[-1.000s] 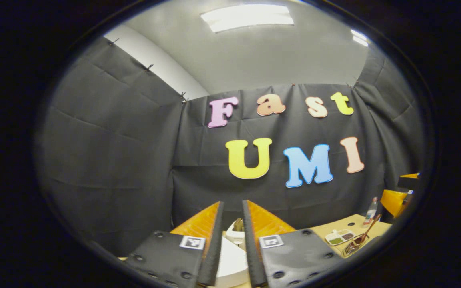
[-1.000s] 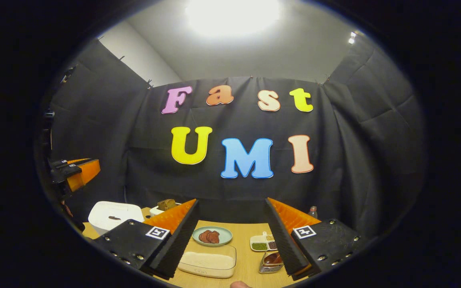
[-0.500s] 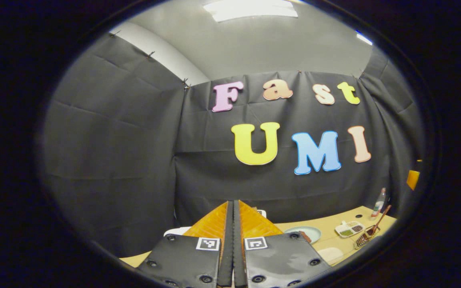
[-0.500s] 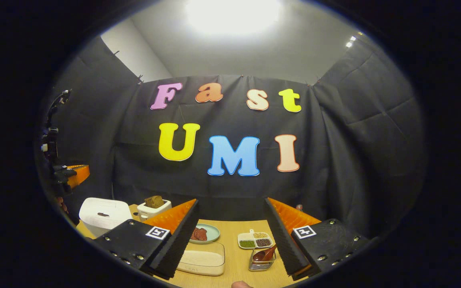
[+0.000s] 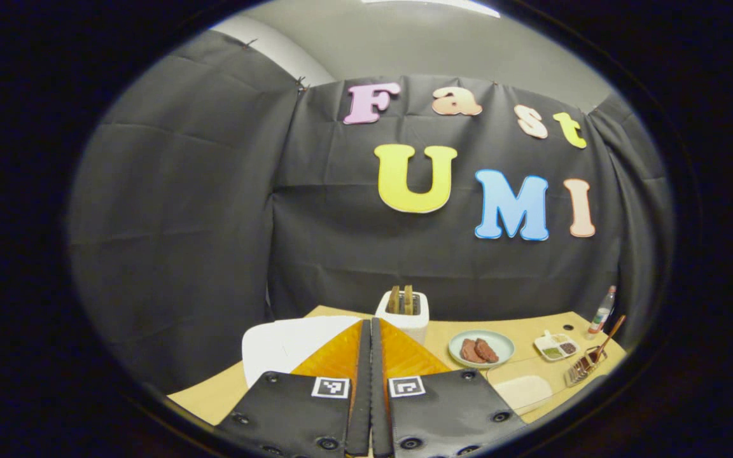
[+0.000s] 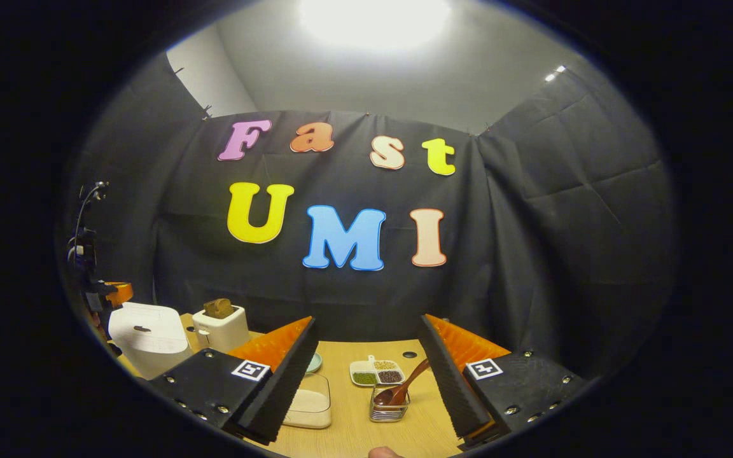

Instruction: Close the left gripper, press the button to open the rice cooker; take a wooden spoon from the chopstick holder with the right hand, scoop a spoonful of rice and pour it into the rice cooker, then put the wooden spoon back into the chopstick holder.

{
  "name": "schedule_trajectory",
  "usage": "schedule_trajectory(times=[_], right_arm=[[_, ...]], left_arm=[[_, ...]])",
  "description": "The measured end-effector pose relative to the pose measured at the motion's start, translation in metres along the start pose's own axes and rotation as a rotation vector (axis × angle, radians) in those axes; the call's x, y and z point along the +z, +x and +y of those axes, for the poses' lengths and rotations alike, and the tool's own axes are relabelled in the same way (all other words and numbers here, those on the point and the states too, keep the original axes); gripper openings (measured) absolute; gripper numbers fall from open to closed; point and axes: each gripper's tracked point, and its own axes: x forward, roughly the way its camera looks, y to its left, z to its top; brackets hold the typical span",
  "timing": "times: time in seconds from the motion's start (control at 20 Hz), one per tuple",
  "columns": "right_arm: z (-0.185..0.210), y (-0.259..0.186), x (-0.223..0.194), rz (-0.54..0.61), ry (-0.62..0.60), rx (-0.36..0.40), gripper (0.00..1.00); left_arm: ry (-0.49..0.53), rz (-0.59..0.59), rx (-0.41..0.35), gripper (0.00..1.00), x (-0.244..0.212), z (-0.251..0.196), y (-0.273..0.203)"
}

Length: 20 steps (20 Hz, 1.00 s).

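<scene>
Left tongs [image 5: 370, 381], pressed together since a second ago, now face the rice cooker [image 5: 290, 343]; right tongs [image 6: 366, 375] stay spread.

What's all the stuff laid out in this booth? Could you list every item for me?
White rice cooker: one, lid shut, table's left end.
White toaster: one, brown bread in its slots, beside the cooker.
Pale green plate: one, holding reddish-brown slices, mid-table.
Clear rice container: one, white rice inside, near front.
White divided dish: one, green, brown and tan fillings.
Wire chopstick holder: one, metal, in front of the dish.
Brown wooden spoon: one, standing in the holder.
Small bottle: one, red cap, far right corner.
Wooden table: one, light tan.
Left tool: shut, empty.
Right tool: open, empty.
</scene>
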Motion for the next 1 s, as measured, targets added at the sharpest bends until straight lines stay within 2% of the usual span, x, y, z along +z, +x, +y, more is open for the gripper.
schedule_trajectory(times=[0.2, 0.45, 0.6, 0.65, 0.8, 1.0], right_arm=[[-0.001, -0.004, -0.003, 0.012, -0.011, -0.013, 0.96], [-0.004, -0.008, -0.006, 0.022, -0.013, -0.025, 0.96], [-0.007, -0.009, -0.010, 0.030, -0.014, -0.030, 0.96], [-0.008, -0.009, -0.011, 0.033, -0.013, -0.031, 0.96], [-0.011, -0.012, -0.011, 0.038, -0.009, -0.031, 0.96], [-0.013, -0.011, -0.009, 0.029, -0.016, -0.015, 0.96]], left_arm=[[-0.009, 0.108, 0.013, 0.08, -0.043, 0.018, 0.000], [0.003, 0.231, 0.013, 0.11, -0.088, 0.021, 0.009], [0.021, 0.236, -0.001, 0.09, -0.088, 0.019, 0.008], [0.018, 0.224, -0.004, 0.11, -0.084, 0.020, 0.008], [-0.035, 0.252, -0.009, 0.09, -0.096, 0.021, 0.002], [-0.045, 0.237, -0.007, 0.09, -0.092, 0.021, 0.003]])
